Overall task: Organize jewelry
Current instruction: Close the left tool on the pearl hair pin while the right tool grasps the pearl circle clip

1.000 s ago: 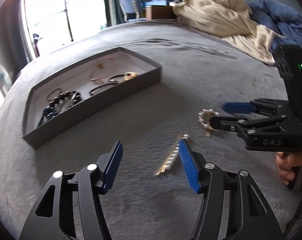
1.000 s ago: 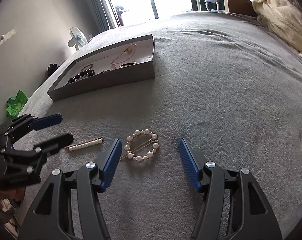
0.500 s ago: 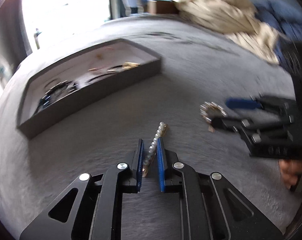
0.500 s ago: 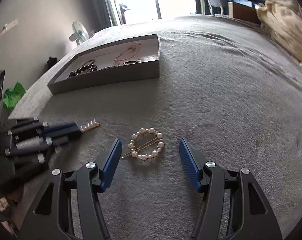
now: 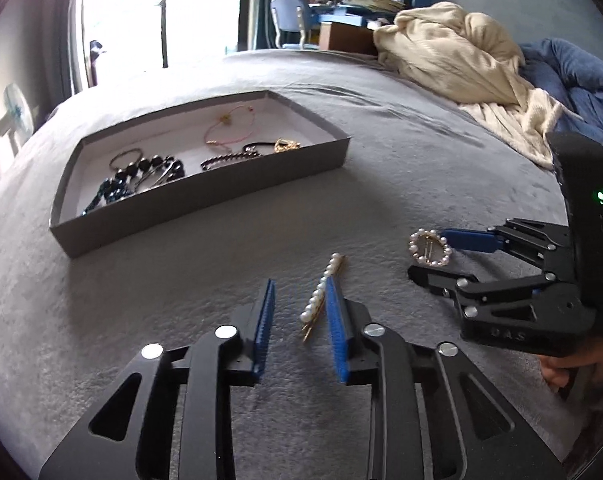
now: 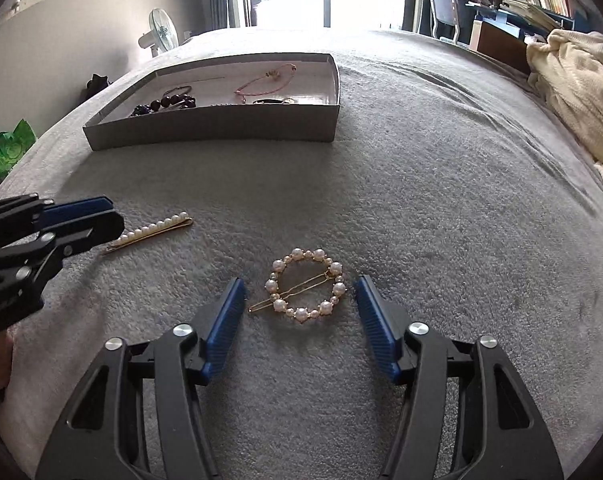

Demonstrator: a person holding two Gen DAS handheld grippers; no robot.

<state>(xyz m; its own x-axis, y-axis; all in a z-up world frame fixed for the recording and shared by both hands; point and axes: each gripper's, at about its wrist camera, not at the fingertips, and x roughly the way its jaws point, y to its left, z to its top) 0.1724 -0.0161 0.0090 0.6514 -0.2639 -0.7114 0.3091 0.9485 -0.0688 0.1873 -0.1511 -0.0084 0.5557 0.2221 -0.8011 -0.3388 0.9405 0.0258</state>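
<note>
A straight pearl bar clip [image 5: 320, 296] lies on the grey bed cover between the blue pads of my left gripper [image 5: 299, 285]. It rests against the right pad, and the left pad stands apart from it. These jaws are opening. A round pearl hair clip [image 6: 301, 314] lies flat between the pads of my right gripper [image 6: 300, 282], whose jaws are closing without touching it. The bar clip [image 6: 153, 230] also shows in the right wrist view beside the left gripper [image 6: 115, 216]. A grey box [image 5: 205, 216] further back holds bracelets and dark bead strings.
The grey box [image 6: 213, 128] sits about a hand's length beyond both clips. A cream blanket [image 5: 453, 64] and a blue duvet [image 5: 573, 76] are heaped at the far right. A white fan [image 6: 161, 36], a chair [image 6: 441, 4] and a cluttered desk stand past the bed's edge.
The left gripper closed around the bar clip, then opened again with the clip still on the bed. The right gripper shifted so that the round clip sits centred, and its jaws have narrowed.
</note>
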